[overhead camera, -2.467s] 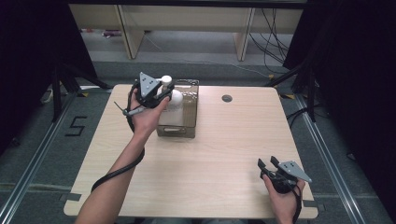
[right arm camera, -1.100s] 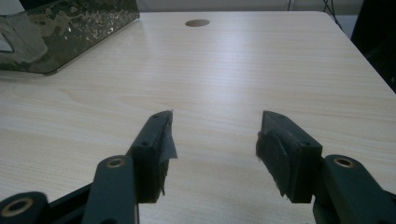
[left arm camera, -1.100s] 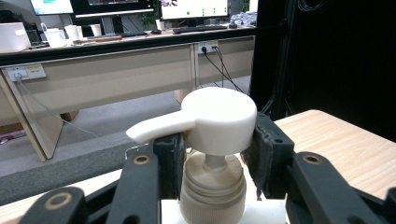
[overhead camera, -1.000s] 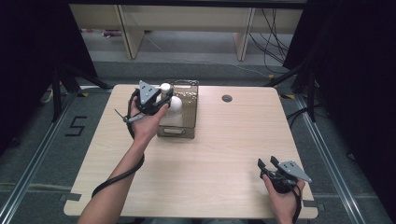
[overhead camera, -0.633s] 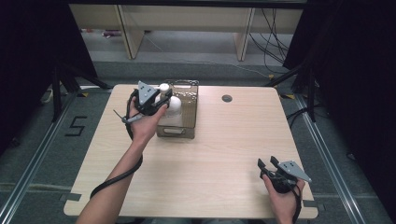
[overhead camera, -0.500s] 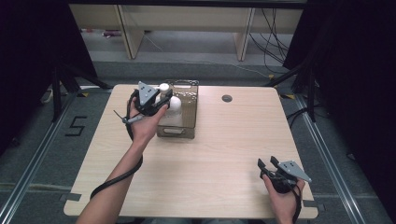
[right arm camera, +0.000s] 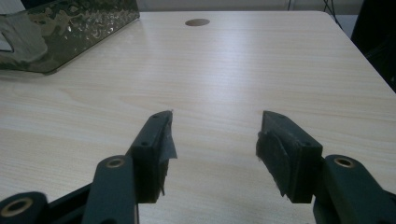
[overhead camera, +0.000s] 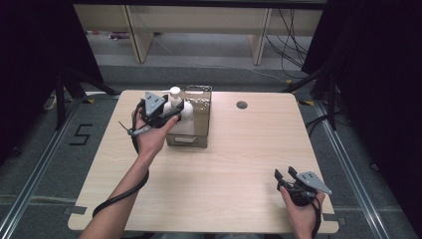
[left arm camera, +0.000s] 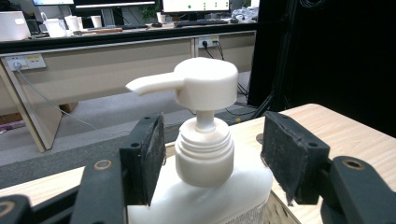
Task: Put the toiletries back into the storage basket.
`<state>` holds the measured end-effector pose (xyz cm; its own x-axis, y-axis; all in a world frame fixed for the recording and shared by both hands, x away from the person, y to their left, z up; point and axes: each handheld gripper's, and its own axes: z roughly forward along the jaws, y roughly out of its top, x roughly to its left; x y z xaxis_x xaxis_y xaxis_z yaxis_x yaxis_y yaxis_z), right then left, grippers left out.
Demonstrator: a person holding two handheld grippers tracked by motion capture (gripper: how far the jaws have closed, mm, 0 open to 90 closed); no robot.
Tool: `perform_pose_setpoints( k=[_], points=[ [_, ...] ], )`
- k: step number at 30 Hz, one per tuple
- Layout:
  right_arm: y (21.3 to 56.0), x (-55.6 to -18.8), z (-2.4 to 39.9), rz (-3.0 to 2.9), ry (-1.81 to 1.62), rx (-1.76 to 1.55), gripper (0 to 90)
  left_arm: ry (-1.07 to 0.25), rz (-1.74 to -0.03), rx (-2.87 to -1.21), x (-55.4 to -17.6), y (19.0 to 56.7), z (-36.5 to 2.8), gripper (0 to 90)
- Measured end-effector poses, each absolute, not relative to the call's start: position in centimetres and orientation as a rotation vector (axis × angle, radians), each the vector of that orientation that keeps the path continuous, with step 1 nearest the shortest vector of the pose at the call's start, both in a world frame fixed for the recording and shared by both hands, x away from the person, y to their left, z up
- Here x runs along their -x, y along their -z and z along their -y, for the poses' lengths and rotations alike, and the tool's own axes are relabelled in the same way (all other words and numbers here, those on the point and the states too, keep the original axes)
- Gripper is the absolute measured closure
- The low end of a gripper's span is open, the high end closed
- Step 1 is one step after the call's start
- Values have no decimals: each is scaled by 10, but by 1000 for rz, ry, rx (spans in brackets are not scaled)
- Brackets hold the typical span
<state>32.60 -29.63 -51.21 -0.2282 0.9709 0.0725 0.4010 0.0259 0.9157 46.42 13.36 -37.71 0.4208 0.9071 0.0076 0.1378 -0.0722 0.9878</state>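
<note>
In the left gripper view the left claw [left arm camera: 212, 172] stands wide open around the neck of a white pump bottle [left arm camera: 203, 154]. Its jaws have just been opening, and the bottle's ribbed collar sits between the two black pads with a clear gap on either side, so neither pad presses on it. The pump head's spout points to the left of that frame. A strip of print shows at the bottle's lower edge, too small and cut off to read.

In the high view the left claw [overhead camera: 166, 113] sits upper left of centre, at the left side of a translucent brownish bin [overhead camera: 196, 132] in which the pump bottle [overhead camera: 176, 107] stands upright. The bin rests on the light wooden desk [overhead camera: 229, 164].

The right claw [right arm camera: 212, 140] is open and holds nothing; its pads hover over bare desk in the right gripper view. In the high view it [overhead camera: 283, 175] lies at the lower right of the desk, well apart from the bin. A "5" [overhead camera: 82, 134] is marked on the floor at the left.
</note>
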Motion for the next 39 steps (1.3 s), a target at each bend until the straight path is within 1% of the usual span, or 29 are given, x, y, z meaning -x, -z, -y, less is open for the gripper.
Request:
perform_pose_setpoints(
  k=[2, 3, 4, 5, 6, 8, 11, 22, 28, 29, 39],
  points=[
    [512, -326, 296, -1689, -1182, -1407, 451, -828, -962, -1519, -462, 378, -135, 385],
    [512, -324, 293, -1677, -1199, -1461, 450, -830, -955, -1526, -460, 378, -136, 384],
    [512, -326, 296, -1684, -1183, -1411, 451, -827, -956, -1520, -459, 378, -136, 384],
    [512, -324, 293, -1673, -1201, -1462, 451, -828, -951, -1517, -457, 378, -137, 383],
    [512, -326, 295, -1681, -1189, -1421, 451, -824, -949, -1516, -455, 378, -139, 384],
    [512, -324, 293, -1676, -1201, -1463, 450, -823, -949, -1515, -453, 378, -141, 383],
    [512, -326, 296, -1686, -1182, -1406, 450, -824, -941, -1514, -446, 377, -146, 383],
    [512, -324, 293, -1673, -1202, -1464, 450, -830, -929, -1504, -430, 380, -159, 384],
    [513, -325, 293, -1671, -1214, -1445, 450, -828, -927, -1502, -421, 386, -166, 380],
    [513, -327, 296, -1679, -1194, -1397, 450, -829, -926, -1501, -419, 386, -167, 380],
    [513, -327, 296, -1678, -1181, -1387, 451, -837, -929, -1506, -405, 398, -178, 381]
  ],
)
